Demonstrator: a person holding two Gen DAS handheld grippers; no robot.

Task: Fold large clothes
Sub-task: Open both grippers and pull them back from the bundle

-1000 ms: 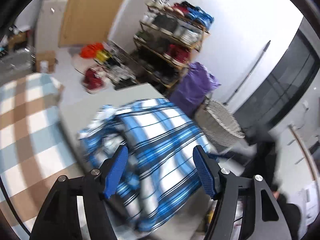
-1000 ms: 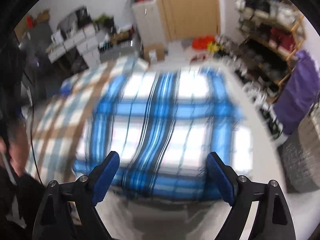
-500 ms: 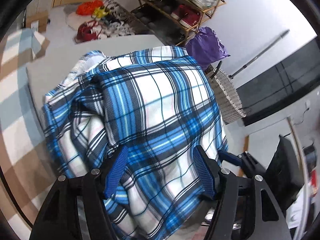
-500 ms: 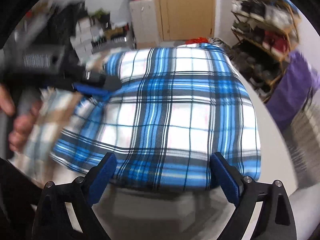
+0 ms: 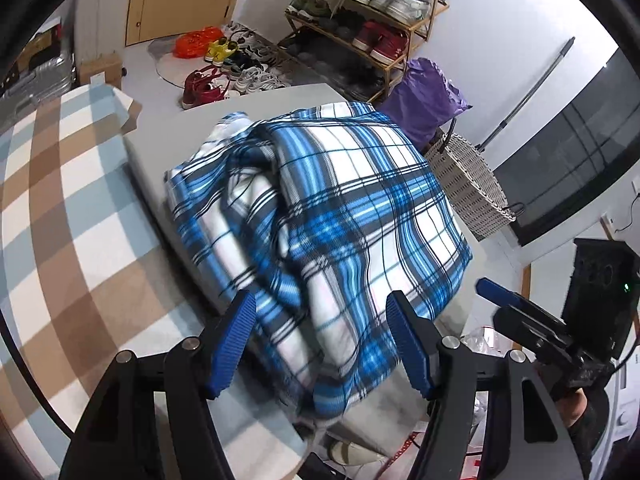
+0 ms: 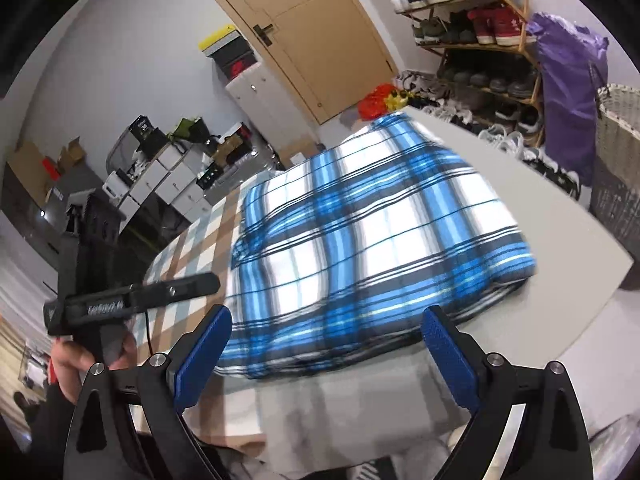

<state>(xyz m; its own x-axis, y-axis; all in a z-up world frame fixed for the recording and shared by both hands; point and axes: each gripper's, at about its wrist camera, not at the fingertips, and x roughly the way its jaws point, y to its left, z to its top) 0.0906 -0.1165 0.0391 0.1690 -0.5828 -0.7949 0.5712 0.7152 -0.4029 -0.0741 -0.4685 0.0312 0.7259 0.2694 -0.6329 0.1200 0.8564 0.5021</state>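
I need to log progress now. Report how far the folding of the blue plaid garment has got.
Done: the blue plaid garment lies on the grey table as a compact folded bundle with a smooth top.
In hand: nothing. The left gripper and the right gripper are both open over its near edge, clear of the cloth.
Left: layers along one side look loose and uneven; they probably need tucking.

The shirt (image 6: 360, 240) is motion-blurred in the right wrist view; its near edge hides the table (image 6: 560, 208) edge beneath.
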